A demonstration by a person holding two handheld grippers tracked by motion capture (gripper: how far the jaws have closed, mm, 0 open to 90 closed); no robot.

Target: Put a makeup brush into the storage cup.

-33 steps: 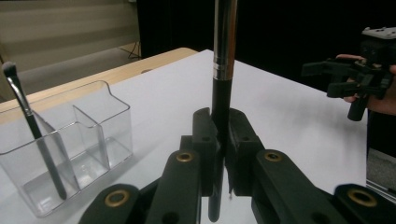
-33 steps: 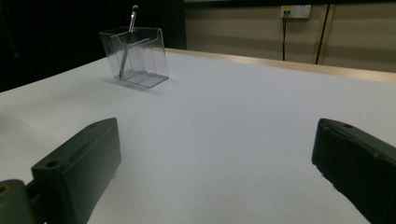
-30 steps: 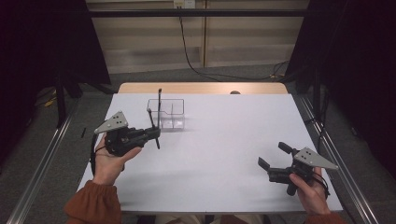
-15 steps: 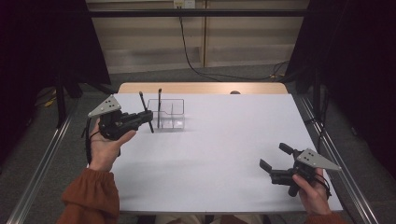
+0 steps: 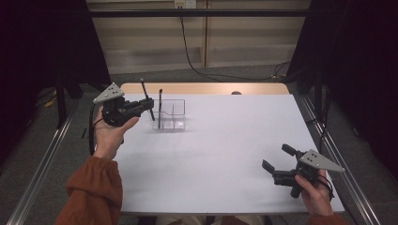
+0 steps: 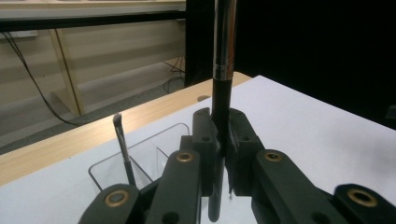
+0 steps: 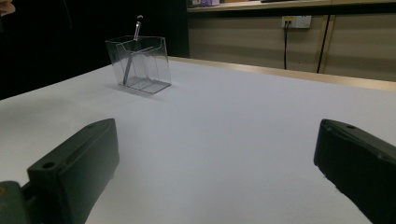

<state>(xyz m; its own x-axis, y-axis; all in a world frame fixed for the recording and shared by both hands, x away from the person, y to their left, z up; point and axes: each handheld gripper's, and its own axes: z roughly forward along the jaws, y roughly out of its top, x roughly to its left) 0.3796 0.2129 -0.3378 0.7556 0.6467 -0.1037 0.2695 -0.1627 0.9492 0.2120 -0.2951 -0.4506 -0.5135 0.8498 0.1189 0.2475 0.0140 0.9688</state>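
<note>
A slim black brush [image 6: 223,70] with a silver band stands upright between the jaws of my left gripper [image 6: 219,128], which is shut on its black handle. In the high view the left gripper [image 5: 147,104] hovers at the back left of the white table, just left of a clear divided box [image 5: 174,117], with the held brush [image 5: 145,96] tilted slightly. A second thin brush [image 5: 160,108] leans upright inside the box [image 6: 144,151]. My right gripper [image 5: 277,157] is open near the front right corner, its jaws wide apart with nothing between them [image 7: 215,154].
The white table [image 5: 225,140] has a wooden strip [image 5: 206,88] along its far edge. Metal rails [image 5: 338,154] run down both sides. In the right gripper view the clear box [image 7: 140,63] with its brush [image 7: 132,51] stands far off at the left.
The left gripper has risen and moved away from the person toward the clear box, carrying the brush. The right gripper has stayed put.
</note>
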